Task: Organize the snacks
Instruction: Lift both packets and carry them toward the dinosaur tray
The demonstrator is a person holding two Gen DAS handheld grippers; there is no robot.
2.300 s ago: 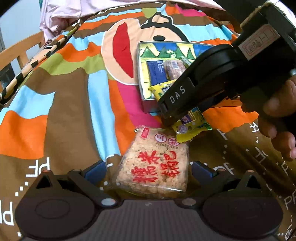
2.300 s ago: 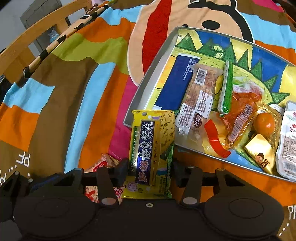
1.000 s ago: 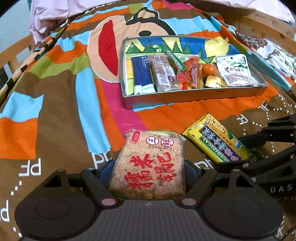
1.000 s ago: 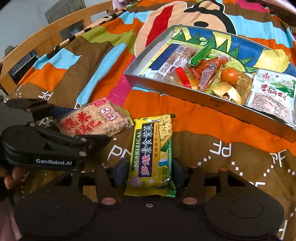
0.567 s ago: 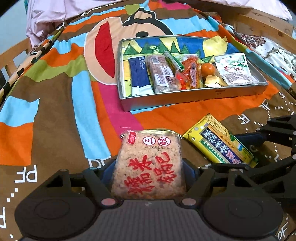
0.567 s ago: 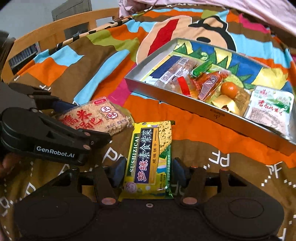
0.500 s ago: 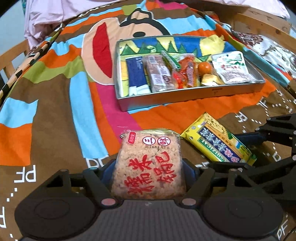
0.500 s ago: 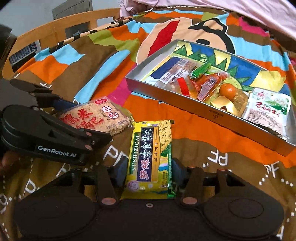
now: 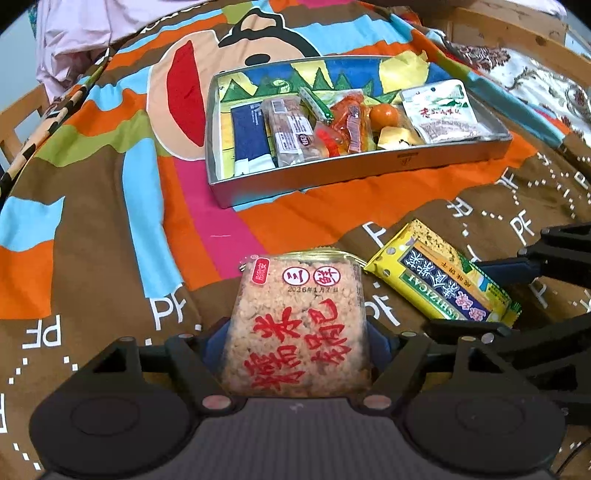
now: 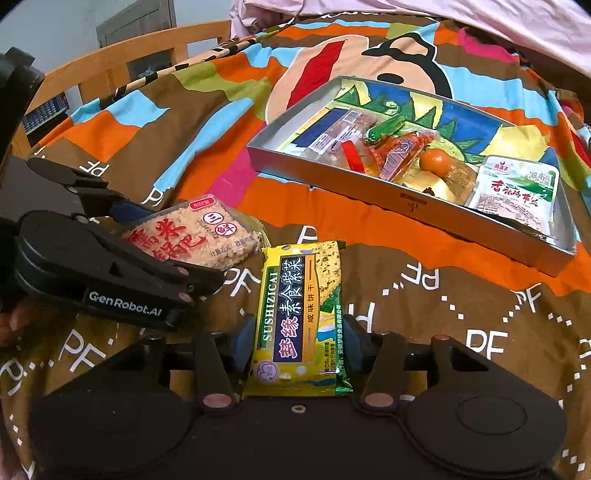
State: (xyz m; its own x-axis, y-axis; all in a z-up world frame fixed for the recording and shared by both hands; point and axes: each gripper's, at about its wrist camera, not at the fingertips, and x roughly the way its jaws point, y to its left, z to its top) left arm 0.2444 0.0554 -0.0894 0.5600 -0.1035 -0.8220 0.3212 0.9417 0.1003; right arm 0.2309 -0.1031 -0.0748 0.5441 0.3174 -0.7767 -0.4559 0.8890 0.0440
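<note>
My left gripper (image 9: 295, 343) is shut on a clear pack of rice crackers (image 9: 297, 321) with red characters, held just above the bedspread. My right gripper (image 10: 297, 343) is shut on a yellow seaweed cracker pack (image 10: 301, 317). That pack also shows at the right in the left wrist view (image 9: 443, 284), and the rice cracker pack shows at the left in the right wrist view (image 10: 192, 232). A grey metal tray (image 9: 332, 177) (image 10: 424, 206) with several snacks lies farther ahead of both grippers.
Everything lies on a colourful cartoon bedspread (image 9: 110, 206). A wooden bed rail (image 10: 110, 66) runs along the far left. A pink quilt (image 10: 443, 14) lies at the back. The tray holds a blue pack, a small orange (image 10: 436, 160) and a white pouch (image 10: 517, 195).
Both grippers, each with its pack, have pulled back from the tray and now sit side by side. In the last half second they moved very little.
</note>
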